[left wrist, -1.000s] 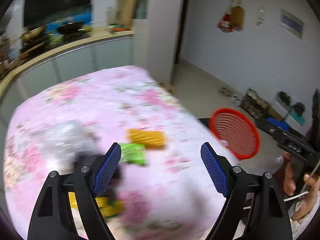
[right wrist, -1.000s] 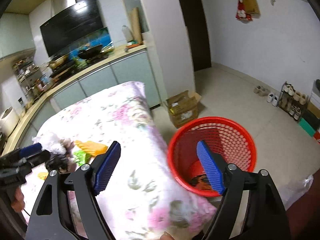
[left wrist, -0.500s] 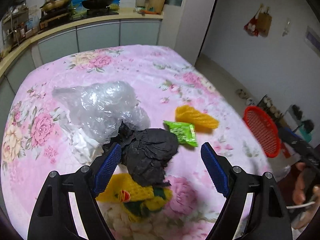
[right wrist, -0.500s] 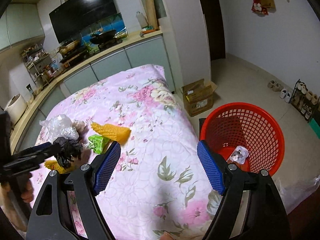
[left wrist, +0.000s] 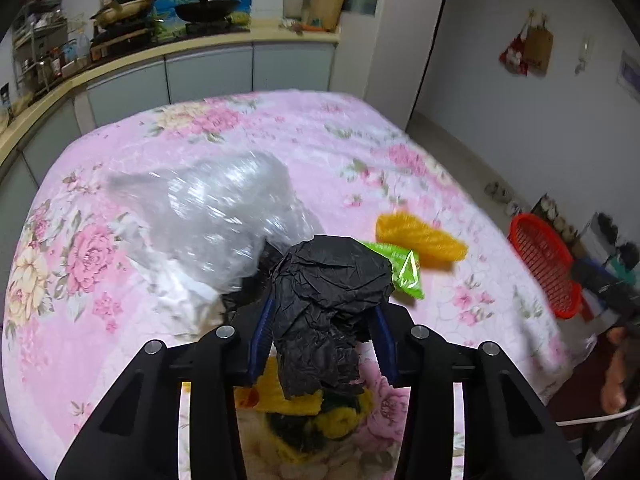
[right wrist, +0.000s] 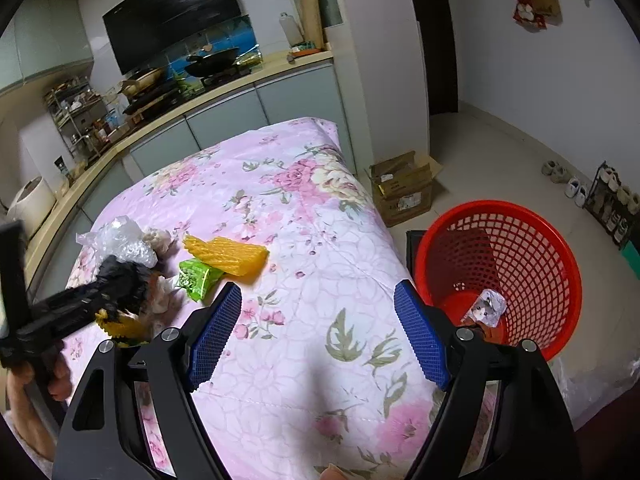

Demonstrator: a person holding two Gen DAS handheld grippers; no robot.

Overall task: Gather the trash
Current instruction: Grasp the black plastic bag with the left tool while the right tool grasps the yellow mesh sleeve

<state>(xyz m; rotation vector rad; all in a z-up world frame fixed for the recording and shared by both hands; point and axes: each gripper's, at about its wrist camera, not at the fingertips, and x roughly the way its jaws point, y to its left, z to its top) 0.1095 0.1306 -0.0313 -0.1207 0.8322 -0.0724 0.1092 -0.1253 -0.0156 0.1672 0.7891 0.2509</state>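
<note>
Left gripper (left wrist: 322,336): jaws closing, black crumpled bag (left wrist: 328,304) clamped between pads.
Right gripper (right wrist: 318,336): spread wide, nothing held; red basket (right wrist: 532,240) just right.

Dim indoor light, motion blur in left view, fisheye-curved dark corners

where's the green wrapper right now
The green wrapper lies on the floral cover, touching the orange netting, right of the black bag.
</note>
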